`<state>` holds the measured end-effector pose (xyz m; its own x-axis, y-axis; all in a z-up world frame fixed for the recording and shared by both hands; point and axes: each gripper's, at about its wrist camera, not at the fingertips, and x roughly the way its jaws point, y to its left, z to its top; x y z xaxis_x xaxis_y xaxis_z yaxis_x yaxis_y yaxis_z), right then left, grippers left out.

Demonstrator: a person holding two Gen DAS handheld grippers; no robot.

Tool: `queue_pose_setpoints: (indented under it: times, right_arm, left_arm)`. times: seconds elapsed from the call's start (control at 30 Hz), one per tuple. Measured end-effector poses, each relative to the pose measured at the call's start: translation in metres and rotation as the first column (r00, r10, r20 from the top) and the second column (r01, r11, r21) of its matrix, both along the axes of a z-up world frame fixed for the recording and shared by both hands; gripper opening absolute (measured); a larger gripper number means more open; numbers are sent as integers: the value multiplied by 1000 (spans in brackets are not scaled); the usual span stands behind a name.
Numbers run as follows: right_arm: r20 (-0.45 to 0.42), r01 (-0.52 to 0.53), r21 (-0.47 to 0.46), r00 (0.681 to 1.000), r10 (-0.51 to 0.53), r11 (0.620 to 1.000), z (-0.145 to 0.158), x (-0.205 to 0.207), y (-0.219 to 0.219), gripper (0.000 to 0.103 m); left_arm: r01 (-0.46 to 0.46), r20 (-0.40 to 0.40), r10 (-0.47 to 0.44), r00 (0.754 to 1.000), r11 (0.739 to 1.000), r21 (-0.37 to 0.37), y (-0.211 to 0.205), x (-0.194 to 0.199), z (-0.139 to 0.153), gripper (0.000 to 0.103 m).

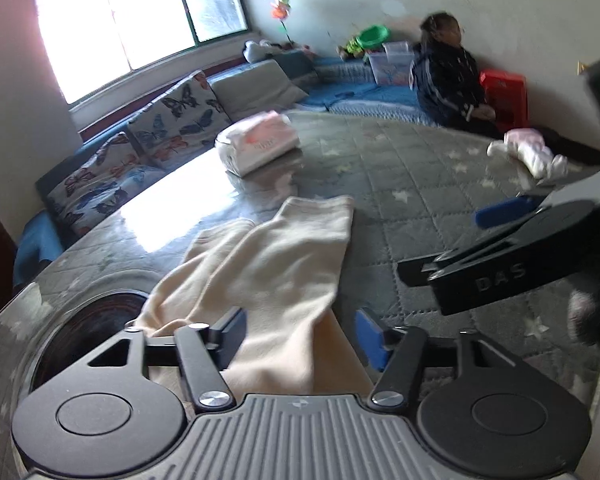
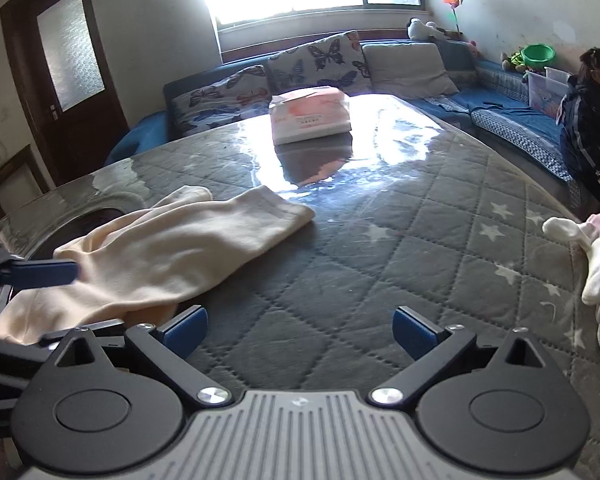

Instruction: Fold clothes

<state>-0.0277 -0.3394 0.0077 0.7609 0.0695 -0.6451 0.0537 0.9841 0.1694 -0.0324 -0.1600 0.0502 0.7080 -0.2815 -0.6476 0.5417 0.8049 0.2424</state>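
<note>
My left gripper (image 1: 300,336) jaws half-spread astride cream knit garment (image 1: 276,260), not pinching; right gripper (image 2: 300,330) jaws spread, empty over quilted grey counter (image 2: 419,240), likely awaiting fold.

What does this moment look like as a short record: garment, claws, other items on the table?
garment: cream garment, spread loosely on the quilted table, not yet folded
left claw: jaws apart on either side of the garment's near end, pads not visibly pressing
right claw: open over bare table, nothing between the jaws
other items: tissue pack at far side; pale pink and white clothes at right edge
</note>
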Motion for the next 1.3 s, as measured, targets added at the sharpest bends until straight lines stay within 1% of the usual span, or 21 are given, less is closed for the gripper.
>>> queue_pose_setpoints:
  times: [0.03,0.07,0.13,0.17,0.23,0.3,0.4,0.47,0.53,0.63,0.7,0.77,0.87,0.97,1.0,1.07,1.17,1.3]
  right_arm:
    - [-2,1,2,1000,-1,1000,-1,0,-1,99]
    - [-4,2,4,1000,-2,1000,-1,1,-1,99]
    - [-5,4,9,1000,-4,1000,-2,1,-3,98]
    - [-5,4,11,1000,-4,1000,-2,1,-3,98]
    - [-4,6,13,1000,-6,1000,-2,2,-3,97]
    - [-2,0,16,1000,0,1000,0,2,-1,96]
    - [3,-14,16,1000,14,1000,1,3,4,95]
    - [7,-33,11,999,33,999,2,4,10,95]
    - [10,-53,5,999,53,999,3,6,17,95]
    - [10,-75,-1,997,75,997,4,7,27,95]
    - [11,-101,-6,995,101,995,6,9,36,95]
    - [11,-122,-15,992,122,992,7,11,45,95]
    - [12,-162,-19,987,162,987,8,16,57,95]
    - [2,-198,-14,980,199,980,8,25,69,91]
    - [-1,-209,-11,978,209,978,7,29,73,91]
    - [-6,-234,-6,972,234,972,7,37,81,87]
    - [-20,-266,-1,964,266,964,4,52,92,83]
    - [-37,-267,-3,963,267,964,-1,77,100,79]
  left_arm:
    - [7,-6,-7,1000,1000,13,-3,4,-4,45]
    - [8,-9,-8,1000,1000,16,-2,7,-6,30]
    - [-2,-12,2,1000,1000,1,4,12,-8,18]
    - [-7,-13,7,1000,1000,-7,7,14,-9,9]
    - [-29,-14,28,1000,999,-41,19,16,-5,6]
    - [-74,-10,73,997,991,-112,38,18,7,4]
    - [-166,5,172,985,961,-221,73,17,27,3]
    - [-234,18,248,969,934,-268,99,15,37,3]
    - [-303,32,327,945,905,-298,126,11,45,3]
    - [-408,45,448,893,848,-339,168,-1,53,3]
    - [-480,42,529,848,799,-362,197,-13,56,3]
    - [-549,35,604,796,746,-377,225,-27,57,2]
    - [-636,19,688,726,682,-361,256,-49,51,2]
    - [-706,2,749,663,626,-332,277,-71,41,2]
    - [-725,0,764,645,612,-317,283,-77,37,2]
    - [-752,-4,781,625,600,-273,290,-86,29,2]
    - [-781,-34,797,603,580,-231,296,-91,19,2]
    - [-800,-55,811,583,560,-215,300,-95,10,3]
